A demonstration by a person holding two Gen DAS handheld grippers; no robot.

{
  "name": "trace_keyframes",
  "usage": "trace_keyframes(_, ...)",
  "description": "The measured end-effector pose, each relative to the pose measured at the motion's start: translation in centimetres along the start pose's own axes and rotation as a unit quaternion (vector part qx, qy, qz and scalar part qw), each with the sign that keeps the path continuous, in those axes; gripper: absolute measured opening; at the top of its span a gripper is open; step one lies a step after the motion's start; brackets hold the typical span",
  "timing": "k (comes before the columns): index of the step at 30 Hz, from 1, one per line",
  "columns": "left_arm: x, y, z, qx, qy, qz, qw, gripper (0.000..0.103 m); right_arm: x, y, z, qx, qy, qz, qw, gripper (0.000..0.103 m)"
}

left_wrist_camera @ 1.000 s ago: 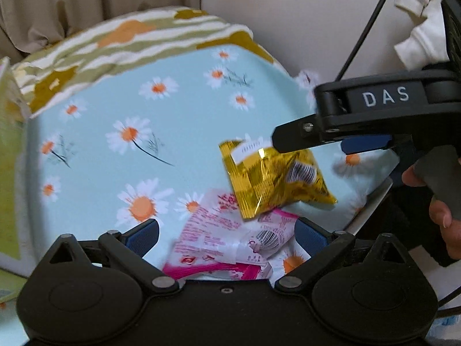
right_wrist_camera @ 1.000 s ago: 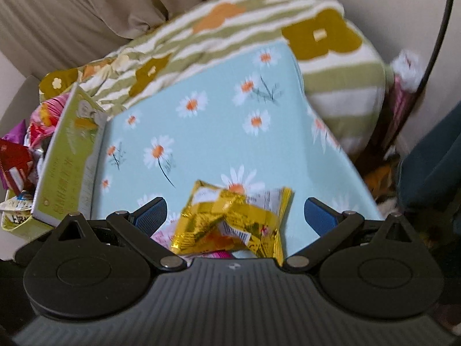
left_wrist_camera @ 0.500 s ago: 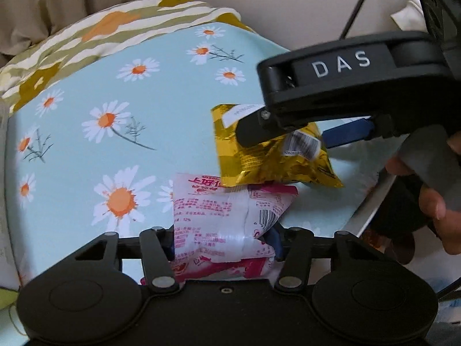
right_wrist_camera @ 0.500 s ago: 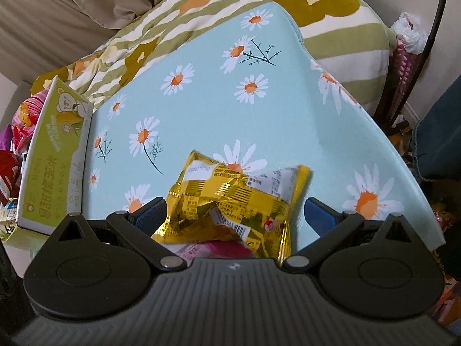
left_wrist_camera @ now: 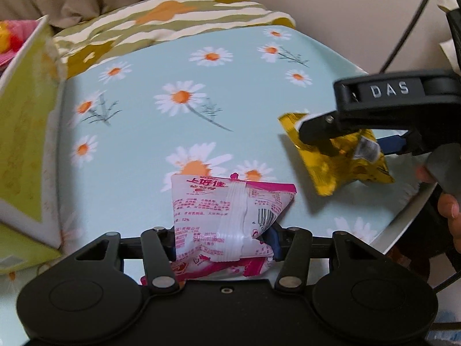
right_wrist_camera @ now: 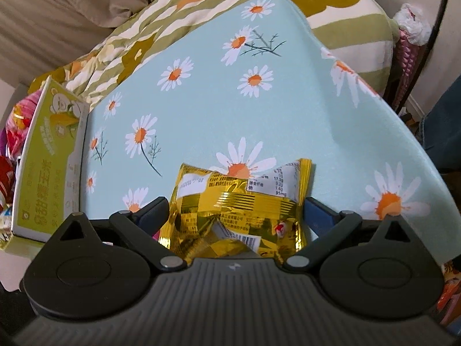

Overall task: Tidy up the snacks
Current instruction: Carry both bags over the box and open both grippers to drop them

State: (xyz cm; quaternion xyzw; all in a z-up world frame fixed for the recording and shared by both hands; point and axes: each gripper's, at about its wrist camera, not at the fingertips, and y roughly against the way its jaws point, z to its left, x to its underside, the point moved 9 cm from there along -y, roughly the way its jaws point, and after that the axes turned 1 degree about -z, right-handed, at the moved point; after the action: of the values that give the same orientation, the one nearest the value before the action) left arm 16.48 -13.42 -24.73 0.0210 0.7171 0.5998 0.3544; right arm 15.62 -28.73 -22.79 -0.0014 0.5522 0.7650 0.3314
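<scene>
At the left edge stands the green-and-white cardboard box [left_wrist_camera: 26,132], well apart from your left gripper [left_wrist_camera: 223,238], whose jaws are closing on the pink-and-white plastic snack packet [left_wrist_camera: 227,213] at lower centre. At right, your right gripper [right_wrist_camera: 234,212], steeply down-tilted, brackets the crinkled gold foil snack packet [right_wrist_camera: 239,210], its long axis spanning the jaws; contact unclear.

Black gripper [left_wrist_camera: 223,240], blue-padded fingers [left_wrist_camera: 273,238], white "DAS" lettering.

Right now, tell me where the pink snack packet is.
In the left wrist view, the pink snack packet sits low centre, pinched in the closing left gripper, left of the gold packet.
</scene>
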Motion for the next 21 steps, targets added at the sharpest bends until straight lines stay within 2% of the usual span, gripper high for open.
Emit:
trace_keyframes(6, 0.5, 1.0, 1.5, -0.016, 0.030, -0.010, 0.9994, 0.055, 0.4, -0.3, 1.4, 0.007, 0.053, -0.003, 0.999, 0.102)
trace_keyframes(10, 0.5, 2.0, 2.0, -0.020, 0.046, -0.023, 0.9985, 0.054, 0.8, -0.2, 2.5, 0.010, 0.086, -0.010, 0.996, 0.094)
trace_keyframes(13, 0.2, 3.1, 2.1, -0.024, 0.055, -0.037, 0.9975, 0.054, 0.8, 0.1, 3.0, -0.009, 0.083, -0.007, 0.997, 0.085)
trace_keyframes(21, -1.1, 7.6, 3.0, -0.038, 0.092, -0.083, 0.9915, 0.054, -0.3, 2.2, 5.8, -0.038, 0.108, -0.025, 0.993, 0.083)
